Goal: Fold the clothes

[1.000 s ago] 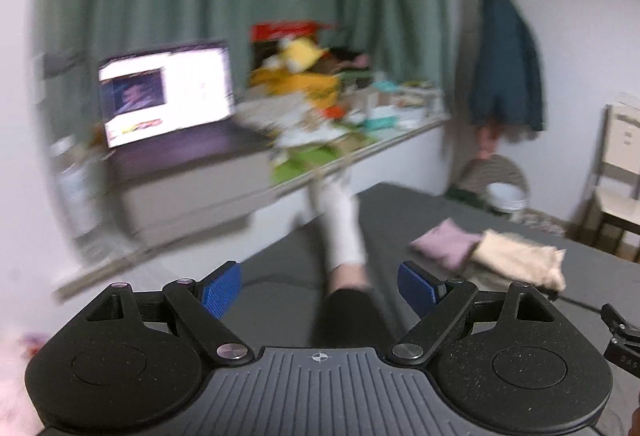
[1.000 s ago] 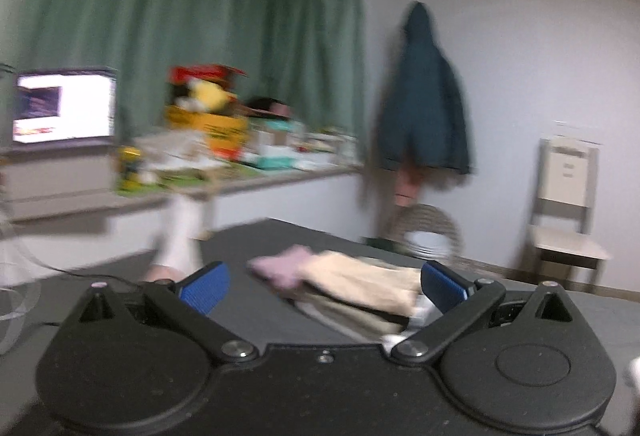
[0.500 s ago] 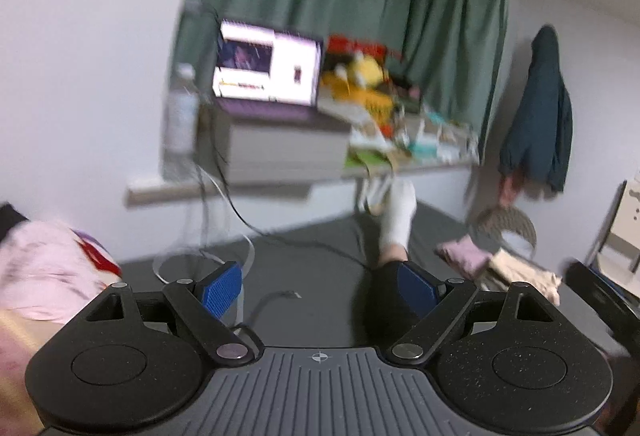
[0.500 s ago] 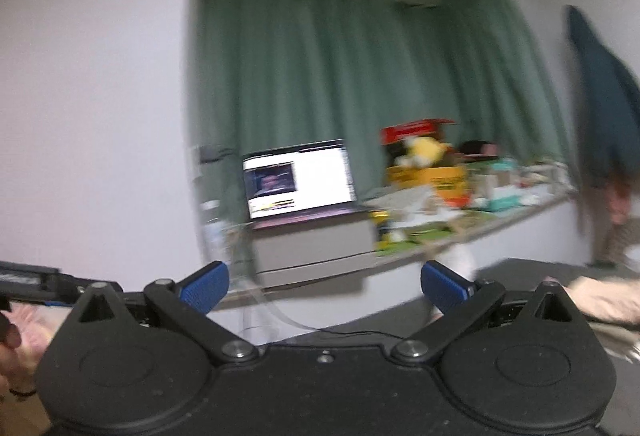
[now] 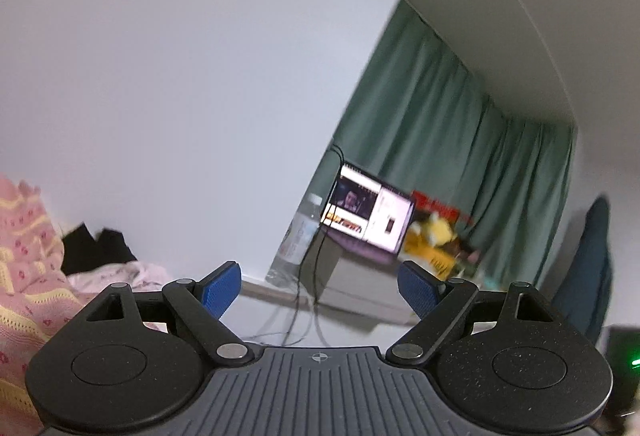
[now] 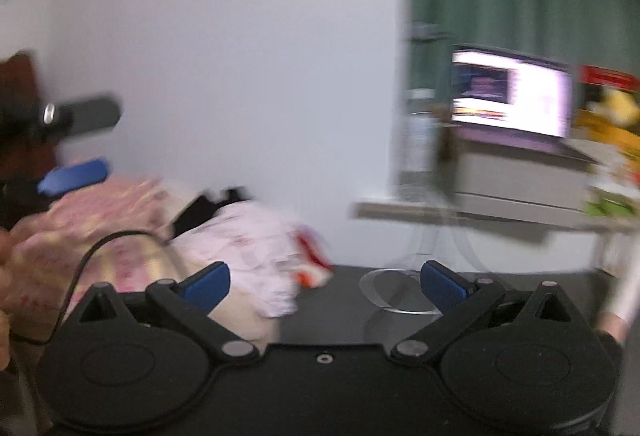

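A heap of unfolded clothes lies at the left: a pink knit with yellow stripes (image 5: 24, 276), a pale pink garment (image 6: 256, 244) and a black piece (image 5: 96, 250). My left gripper (image 5: 320, 290) is open and raised, tilted up toward the white wall, with the heap at its lower left. My right gripper (image 6: 324, 286) is open and empty above the dark bed surface (image 6: 348, 316), the heap just beyond its left finger. The left gripper's blue pad (image 6: 74, 175) shows at the left edge of the blurred right wrist view, over the heap.
A lit laptop (image 5: 368, 213) sits on a grey box on a cluttered shelf (image 6: 480, 211) before green curtains (image 5: 460, 139). A water bottle (image 5: 298, 236) and cables (image 5: 308, 312) are beside it. A dark jacket (image 5: 588, 268) hangs at the right. A socked foot (image 6: 624, 300) rests on the bed.
Both grippers have swung left, away from the folded clothes on the bed toward the unfolded heap by the wall. The left one has also tilted upward. Both stay open.
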Action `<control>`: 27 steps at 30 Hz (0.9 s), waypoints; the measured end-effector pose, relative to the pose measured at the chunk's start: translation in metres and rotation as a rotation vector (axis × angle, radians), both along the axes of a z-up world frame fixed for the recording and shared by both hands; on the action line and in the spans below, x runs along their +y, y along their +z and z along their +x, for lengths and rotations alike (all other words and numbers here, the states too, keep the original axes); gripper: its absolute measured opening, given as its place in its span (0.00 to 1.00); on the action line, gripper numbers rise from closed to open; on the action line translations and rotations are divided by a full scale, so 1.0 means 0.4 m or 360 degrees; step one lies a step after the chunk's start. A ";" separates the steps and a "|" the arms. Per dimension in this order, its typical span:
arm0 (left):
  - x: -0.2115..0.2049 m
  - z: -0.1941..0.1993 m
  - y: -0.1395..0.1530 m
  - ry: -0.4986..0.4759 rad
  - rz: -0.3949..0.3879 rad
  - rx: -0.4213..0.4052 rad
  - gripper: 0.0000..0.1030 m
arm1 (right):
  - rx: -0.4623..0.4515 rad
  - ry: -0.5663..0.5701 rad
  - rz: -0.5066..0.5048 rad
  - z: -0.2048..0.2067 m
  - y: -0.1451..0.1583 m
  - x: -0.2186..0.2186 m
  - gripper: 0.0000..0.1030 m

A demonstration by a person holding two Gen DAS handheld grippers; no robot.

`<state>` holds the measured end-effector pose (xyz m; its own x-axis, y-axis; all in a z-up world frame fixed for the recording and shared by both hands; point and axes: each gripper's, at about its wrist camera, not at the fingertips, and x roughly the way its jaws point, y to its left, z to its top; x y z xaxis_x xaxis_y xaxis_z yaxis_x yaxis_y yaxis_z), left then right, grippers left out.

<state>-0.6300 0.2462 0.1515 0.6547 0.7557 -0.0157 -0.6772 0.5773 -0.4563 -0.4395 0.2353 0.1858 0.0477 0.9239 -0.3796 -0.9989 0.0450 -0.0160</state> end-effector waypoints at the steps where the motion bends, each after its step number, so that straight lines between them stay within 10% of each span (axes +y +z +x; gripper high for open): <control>1: 0.015 -0.020 -0.005 -0.0003 -0.0026 -0.0044 0.83 | 0.0016 0.0111 -0.0021 -0.027 -0.008 0.023 0.95; 11: 0.102 -0.164 -0.064 0.0043 -0.0170 -0.0508 0.83 | 0.0371 0.0696 -0.0313 -0.177 -0.121 0.232 0.60; 15: 0.114 -0.164 -0.079 -0.0004 -0.0131 -0.0541 0.83 | 0.0596 0.0732 -0.0312 -0.183 -0.129 0.244 0.14; 27: 0.084 -0.172 -0.082 -0.0062 -0.0026 -0.0538 0.84 | 0.0816 0.0342 -0.0077 -0.070 -0.045 0.192 0.07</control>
<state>-0.6988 0.2800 0.1187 0.6533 0.7315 0.1952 -0.4636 0.5903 -0.6608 -0.4677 0.3122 0.1679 -0.3419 0.8733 -0.3471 -0.8660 -0.1494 0.4772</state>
